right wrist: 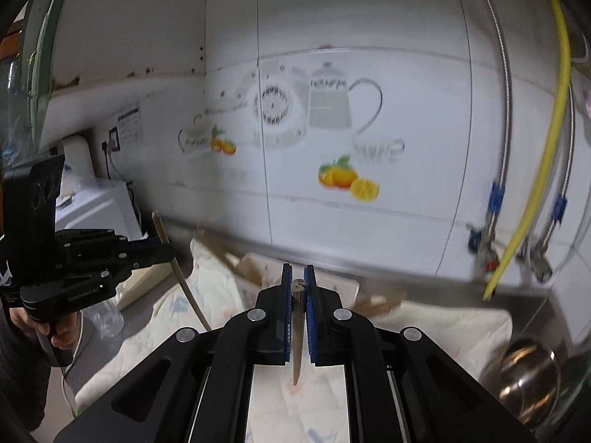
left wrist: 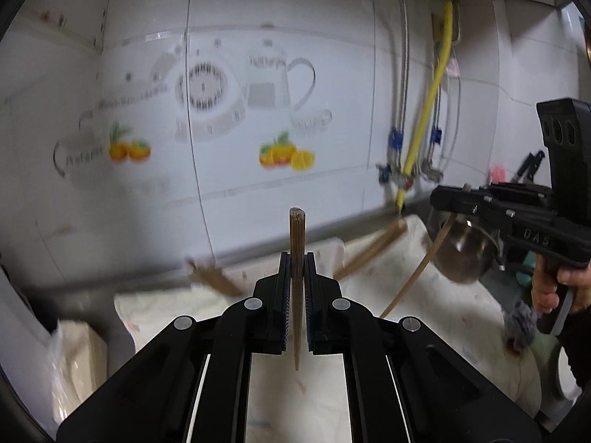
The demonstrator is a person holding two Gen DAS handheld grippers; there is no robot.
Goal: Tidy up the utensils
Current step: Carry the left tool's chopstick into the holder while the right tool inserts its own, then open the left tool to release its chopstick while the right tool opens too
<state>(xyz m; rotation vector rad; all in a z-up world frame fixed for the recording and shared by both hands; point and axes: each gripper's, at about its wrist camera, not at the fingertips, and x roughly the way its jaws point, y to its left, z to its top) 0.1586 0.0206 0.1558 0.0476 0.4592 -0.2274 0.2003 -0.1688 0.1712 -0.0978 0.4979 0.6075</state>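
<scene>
Wooden chopsticks are the things in hand here, one in each gripper. The left gripper [left wrist: 296, 254] has its jaws closed tight on a single chopstick [left wrist: 296, 243], which stands nearly upright between the blue pads, blunt end up and thin tip hanging below the fingers. The right gripper [right wrist: 297, 267] is likewise clamped on one chopstick [right wrist: 297, 328], its thick end just above the pads and its point hanging down. Each gripper also shows in the other's view, held by a hand [left wrist: 554, 288] at the pistol handle, the stick slanting down from its fingers.

Both sticks hang in the air above a pale quilted cloth [right wrist: 443, 328] spread over the counter. More brown chopsticks lie on that cloth in two blurred groups, one towards the left [left wrist: 218, 280] and one towards the right [left wrist: 373, 251]; the blur keeps me from counting the sticks in either.

A steel bowl [right wrist: 532, 369] sits at the cloth's right end. Behind it all is a white tiled wall [right wrist: 406, 18] printed with a teapot, cups and two clusters of oranges. One yellow hose [right wrist: 546, 155] and braided metal hoses run down the wall at the right.
</scene>
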